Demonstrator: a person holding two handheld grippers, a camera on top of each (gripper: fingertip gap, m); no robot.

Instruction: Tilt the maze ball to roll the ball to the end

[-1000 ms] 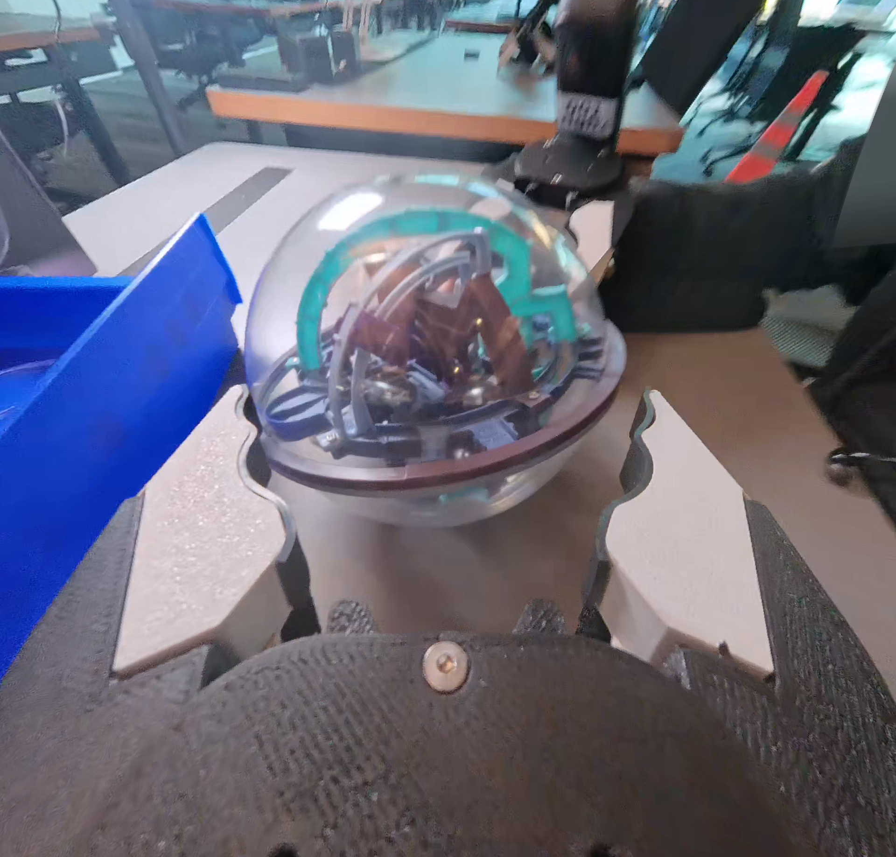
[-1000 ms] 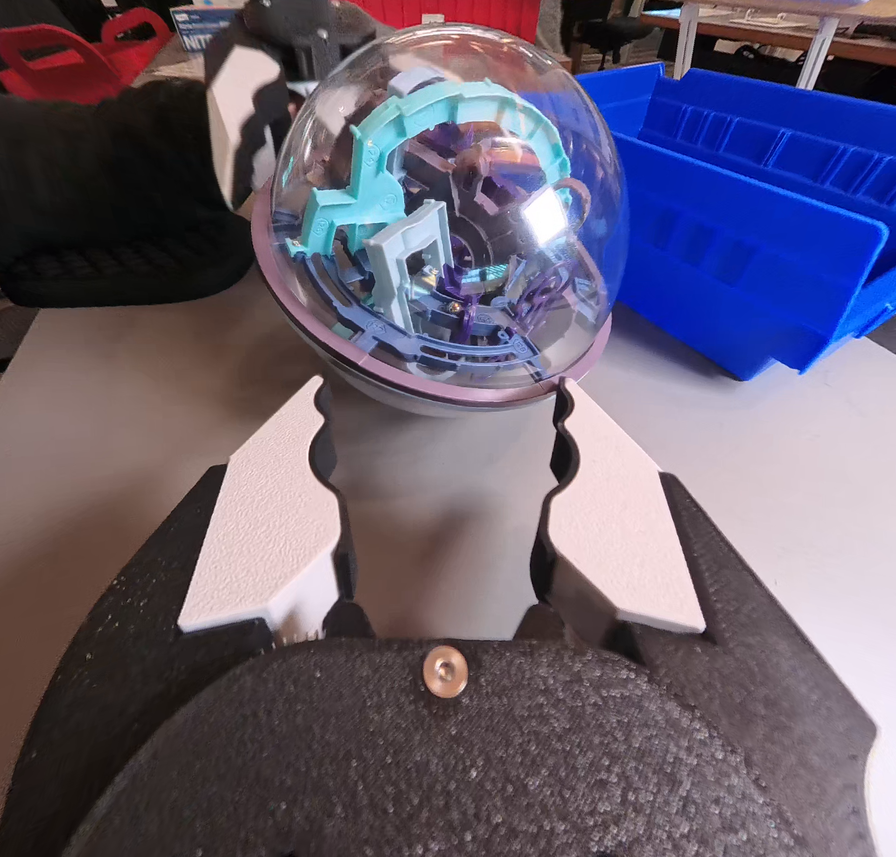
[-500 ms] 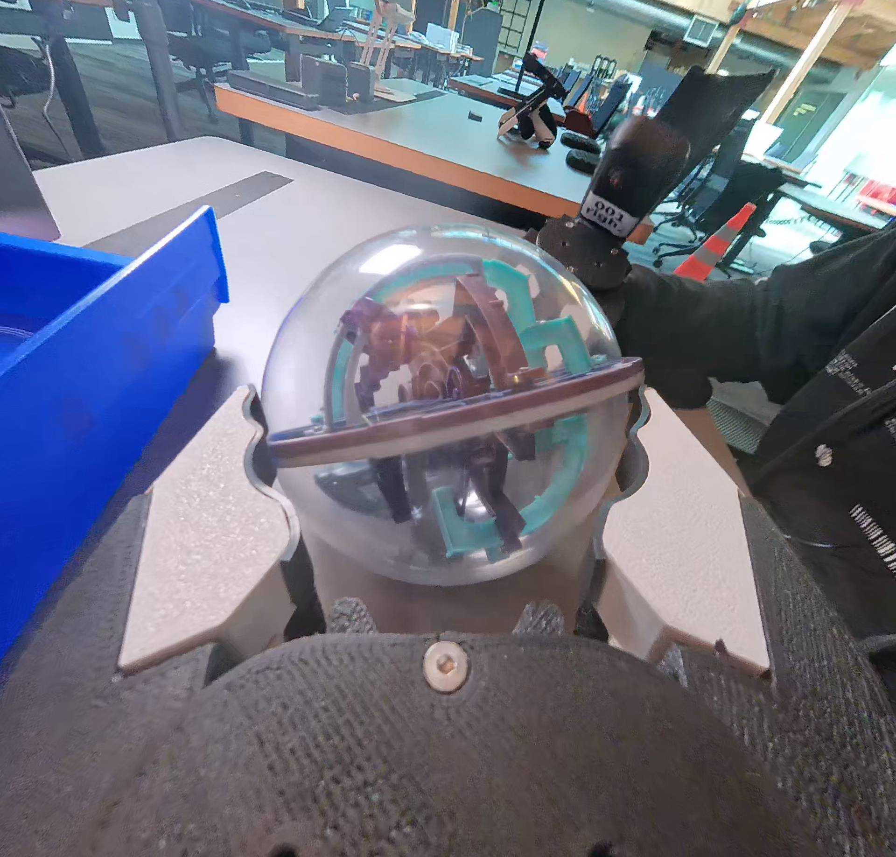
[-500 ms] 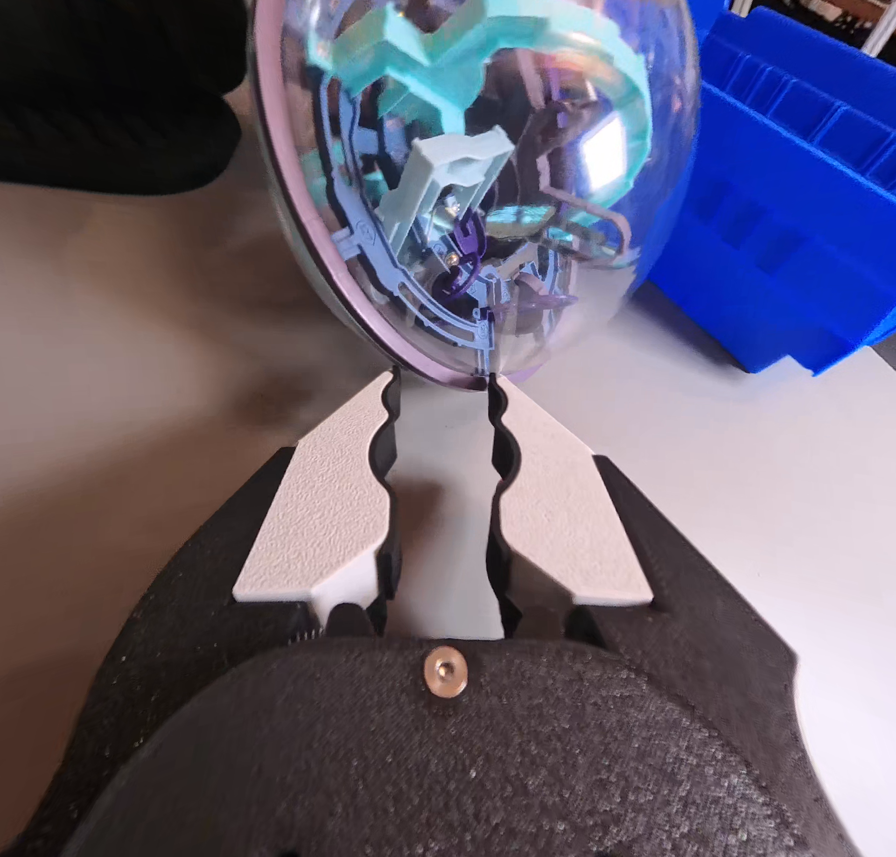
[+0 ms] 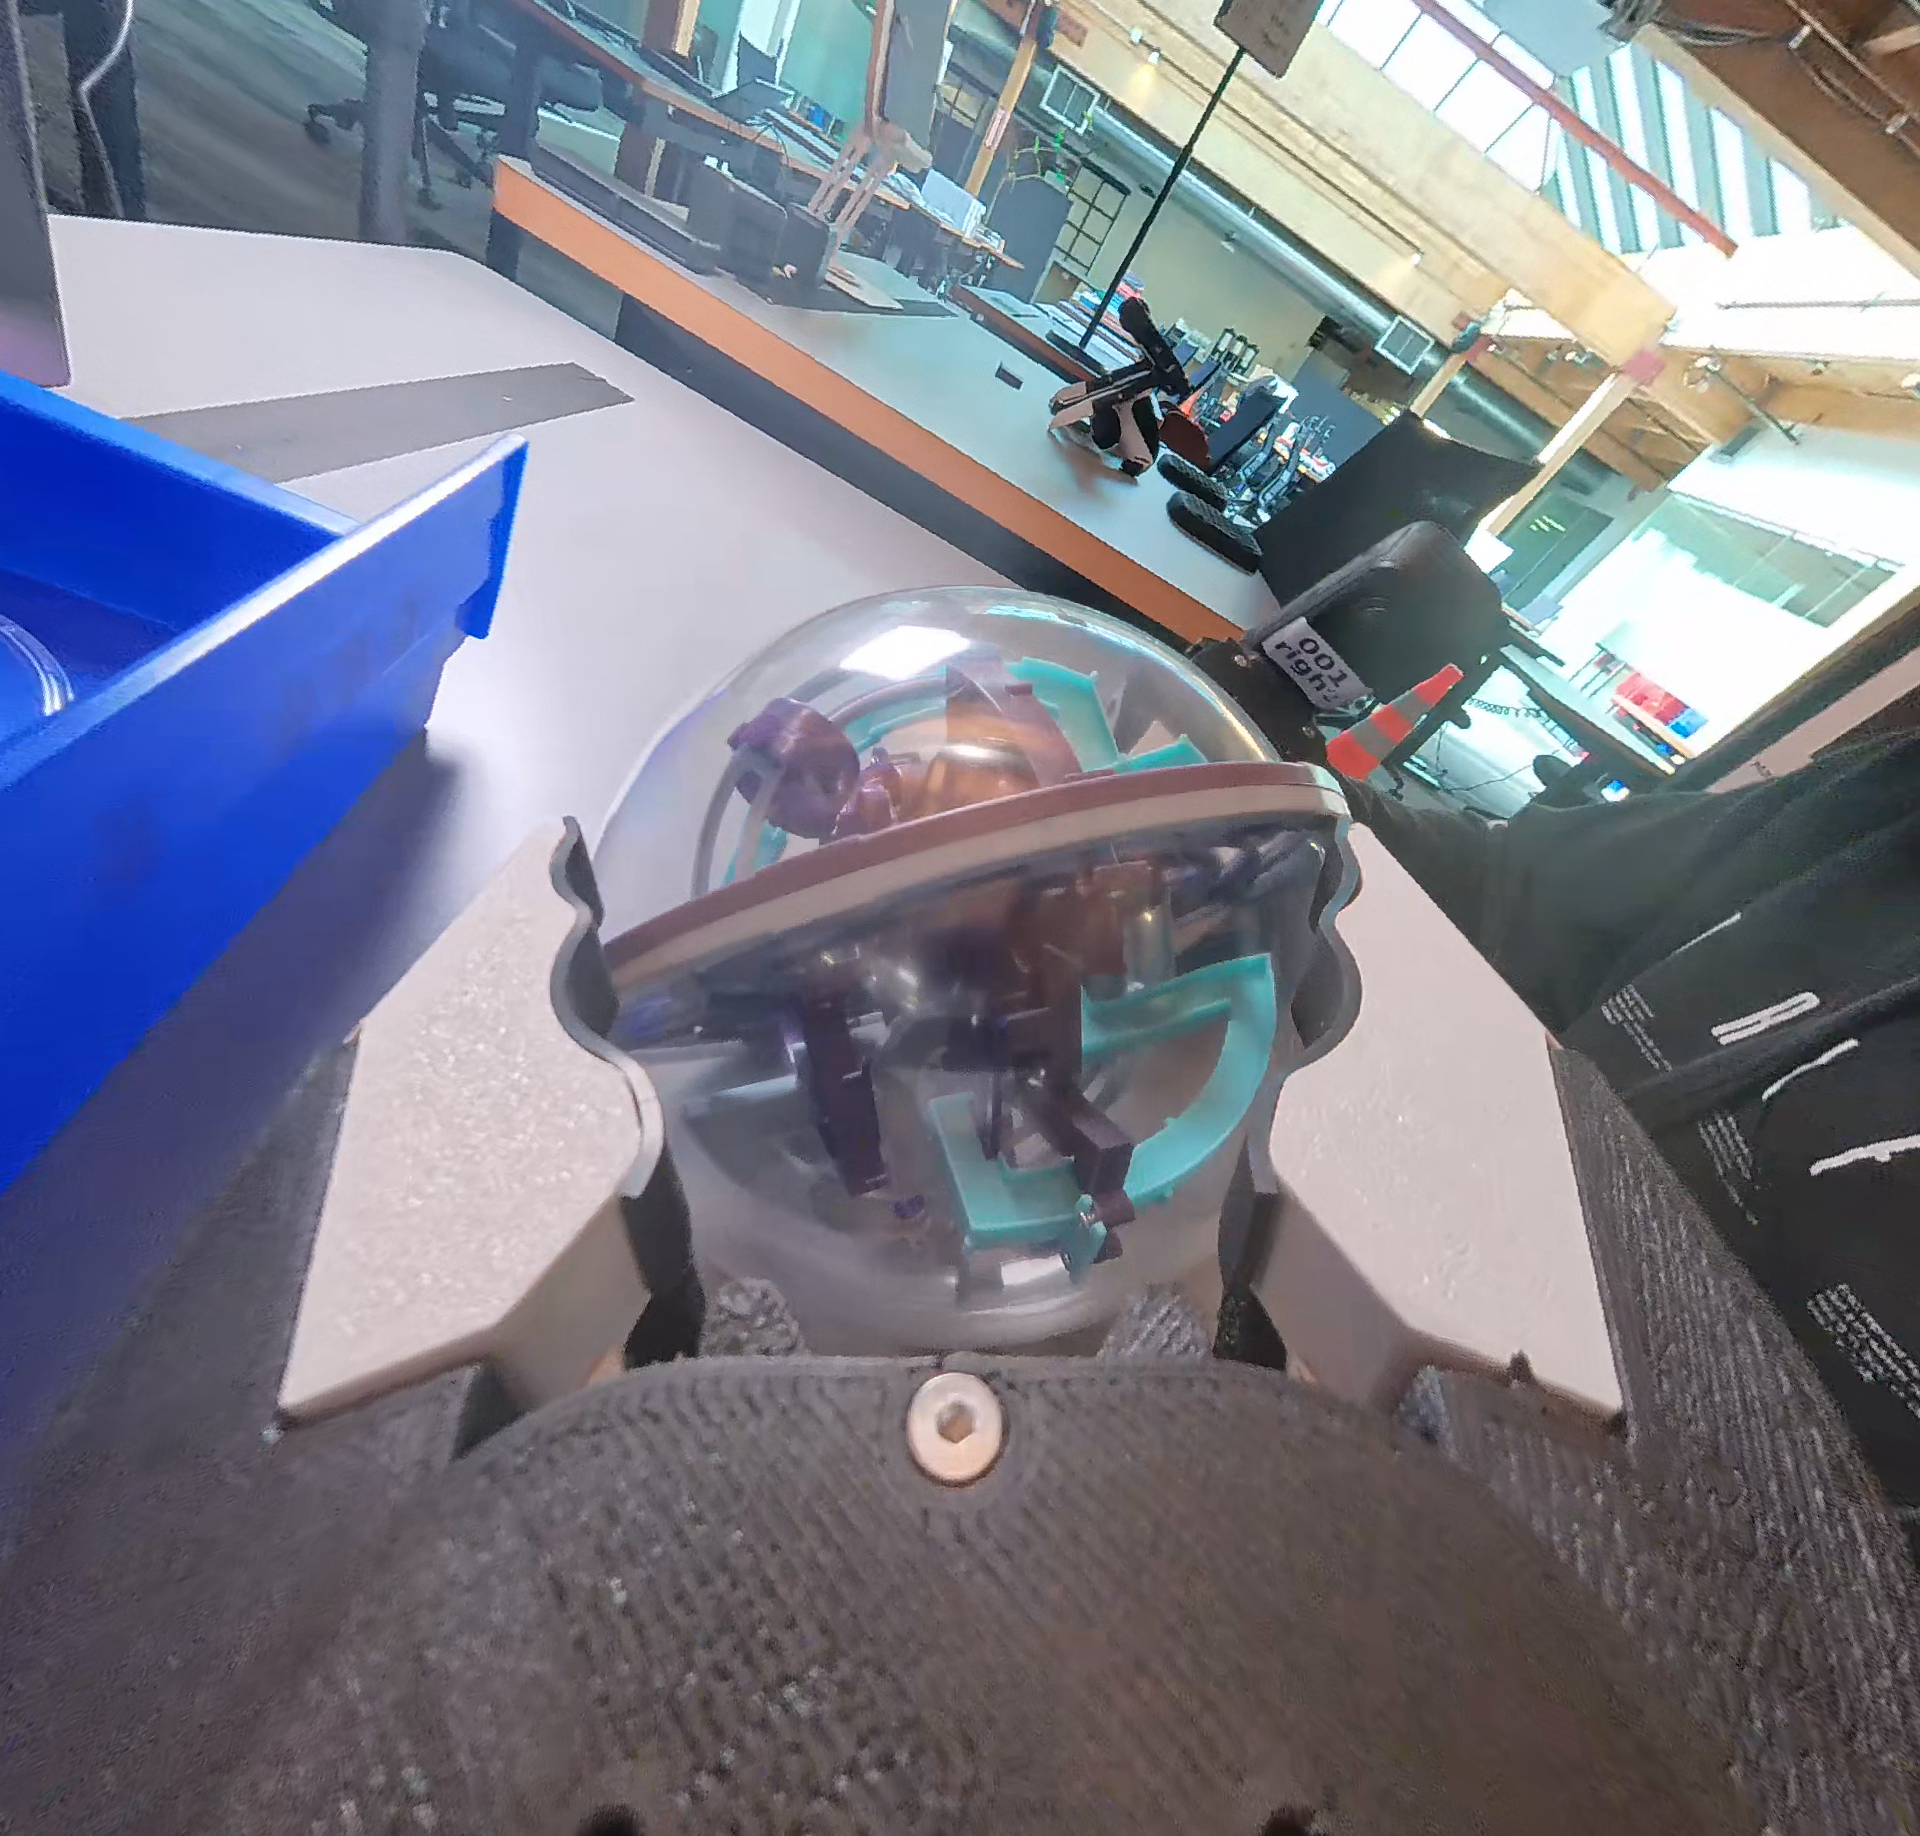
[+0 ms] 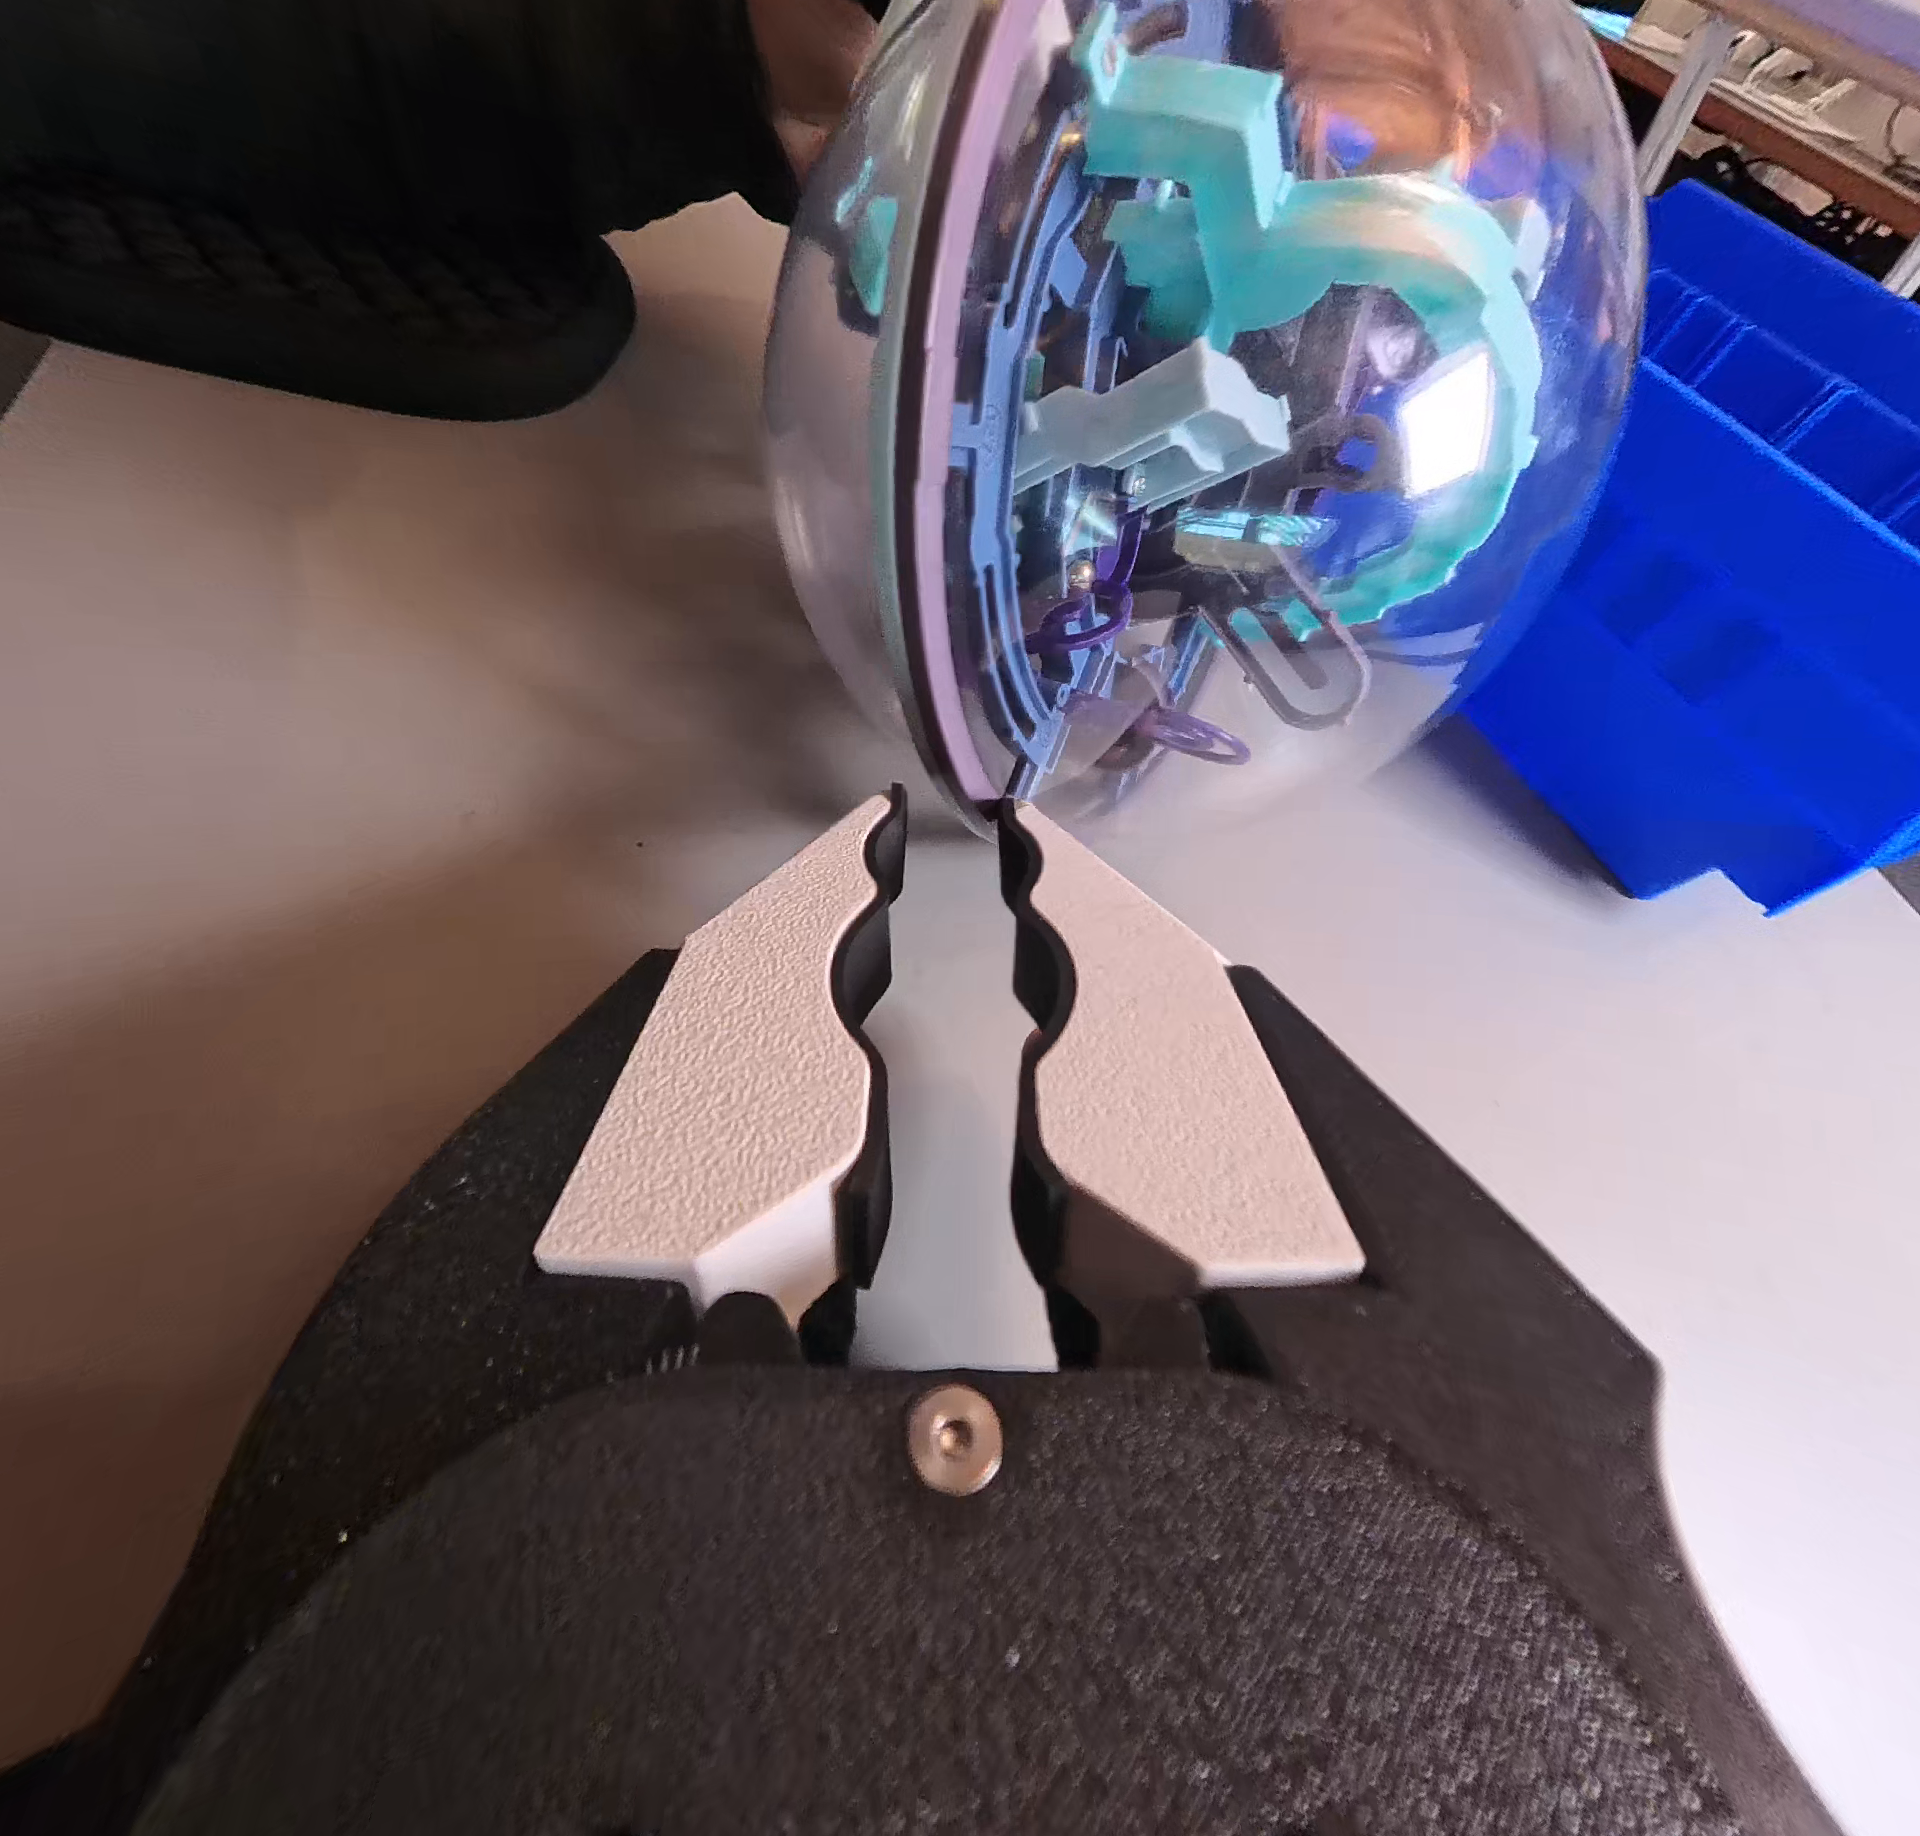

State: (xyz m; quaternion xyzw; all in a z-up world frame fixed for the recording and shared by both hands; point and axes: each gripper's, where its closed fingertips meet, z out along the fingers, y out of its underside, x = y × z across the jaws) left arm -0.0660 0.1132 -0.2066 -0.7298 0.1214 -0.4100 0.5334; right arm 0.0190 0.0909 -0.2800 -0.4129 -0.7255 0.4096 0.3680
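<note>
The maze ball (image 5: 966, 955), a clear sphere with teal, purple and brown tracks and a mauve rim, sits between my left gripper's (image 5: 956, 841) fingers. Both pads press on its sides, and it is held tilted off the table. In the right wrist view the maze ball (image 6: 1195, 384) has its rim nearly upright, and a small metal ball (image 6: 1084, 571) shows on the inner tracks. My right gripper (image 6: 951, 807) stands just below the rim with a narrow gap between its fingers. Its right fingertip (image 6: 1006, 820) touches the rim's edge; the left one is apart.
A blue bin (image 5: 208, 747) stands on the white table (image 5: 675, 539) left of the ball; in the right wrist view the bin (image 6: 1714, 643) is on the right. A person's dark sleeve (image 6: 312, 176) lies behind the ball. Other desks are farther off.
My left gripper moved in around the ball, closed on it, lifted it and tilted it, so the rim turned towards upright. My right gripper's fingers closed from wide to a narrow gap.
</note>
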